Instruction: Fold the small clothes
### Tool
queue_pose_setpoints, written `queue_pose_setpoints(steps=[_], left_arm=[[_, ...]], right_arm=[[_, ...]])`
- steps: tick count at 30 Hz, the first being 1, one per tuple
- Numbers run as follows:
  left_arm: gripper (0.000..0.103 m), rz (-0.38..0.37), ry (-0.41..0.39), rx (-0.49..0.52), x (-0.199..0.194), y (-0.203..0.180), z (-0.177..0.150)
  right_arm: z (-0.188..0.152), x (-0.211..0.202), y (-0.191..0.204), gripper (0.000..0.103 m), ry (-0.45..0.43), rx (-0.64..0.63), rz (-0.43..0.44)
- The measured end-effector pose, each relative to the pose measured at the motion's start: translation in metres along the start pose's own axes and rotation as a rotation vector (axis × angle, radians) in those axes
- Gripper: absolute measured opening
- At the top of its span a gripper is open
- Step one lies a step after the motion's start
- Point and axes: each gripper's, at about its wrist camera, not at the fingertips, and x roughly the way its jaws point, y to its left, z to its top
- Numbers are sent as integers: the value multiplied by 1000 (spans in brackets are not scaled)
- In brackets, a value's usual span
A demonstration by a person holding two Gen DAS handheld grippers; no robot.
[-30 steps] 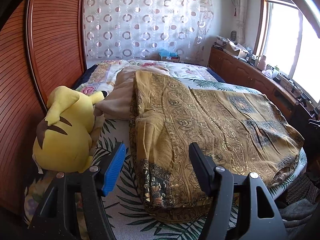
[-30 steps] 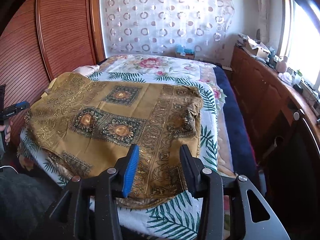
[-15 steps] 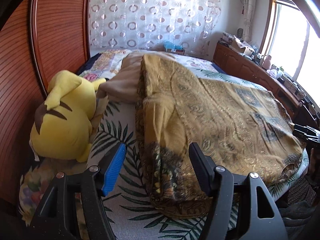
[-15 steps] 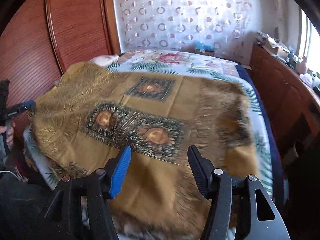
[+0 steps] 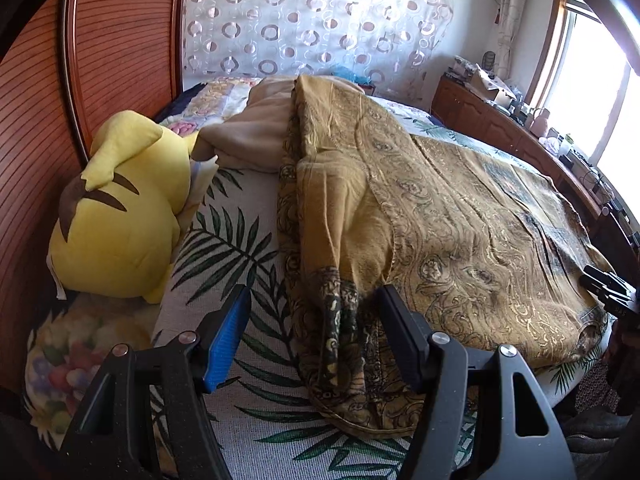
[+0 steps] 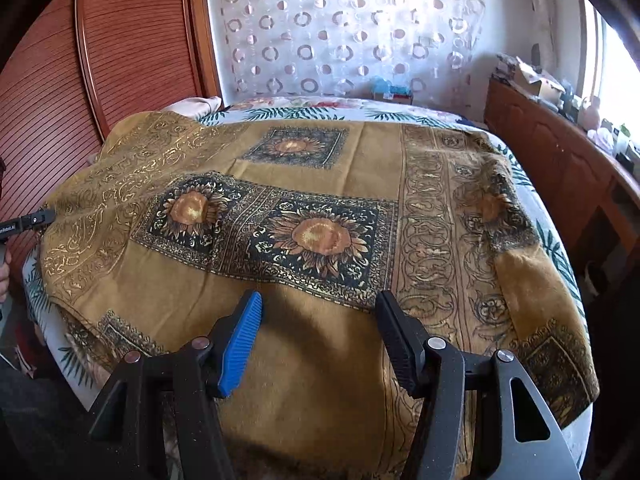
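Note:
A golden-brown cloth (image 5: 460,220) with sunflower squares (image 6: 320,160) lies spread over the bed. My left gripper (image 5: 314,296) is open and hangs low over the cloth's near left corner. A bunched dark-bordered fold of that corner lies between its fingers, and the pads stand clear of it. My right gripper (image 6: 319,300) is open just above a plain patch near the cloth's front edge, with nothing pinched. Each gripper shows at the edge of the other's view: the left gripper's tip (image 6: 36,220) and the right gripper (image 5: 604,284).
A yellow plush toy (image 5: 120,216) leans on the wooden wall (image 5: 36,120) at the left. A beige blanket (image 5: 256,132) lies behind the cloth. The leaf-print sheet (image 5: 224,248) is bare between toy and cloth. A wooden cabinet (image 6: 560,160) runs along the right.
Both grippers have sunk toward the cloth. The right one moved in over the front edge and its jaws spread wider. The left one now has the corner fold between its fingers.

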Motion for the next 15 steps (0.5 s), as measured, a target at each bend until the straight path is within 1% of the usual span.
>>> queue_pose_setpoints(steps=[5, 12, 13, 14, 15], left_arm=[[67, -14, 16, -16, 7, 2, -3], [66, -1, 0, -5, 5, -1, -6], [65, -2, -1, -1, 5, -3, -7], [60, -7, -2, 1, 5, -3, -8], [57, -16, 0, -1, 4, -4, -9]], right_arm=[[1, -3, 3, 61, -2, -2, -1], [0, -11, 5, 61, 1, -26, -17], [0, -12, 5, 61, 1, -31, -20], [0, -12, 5, 61, 2, -36, -23], [0, -13, 5, 61, 3, -41, -26]])
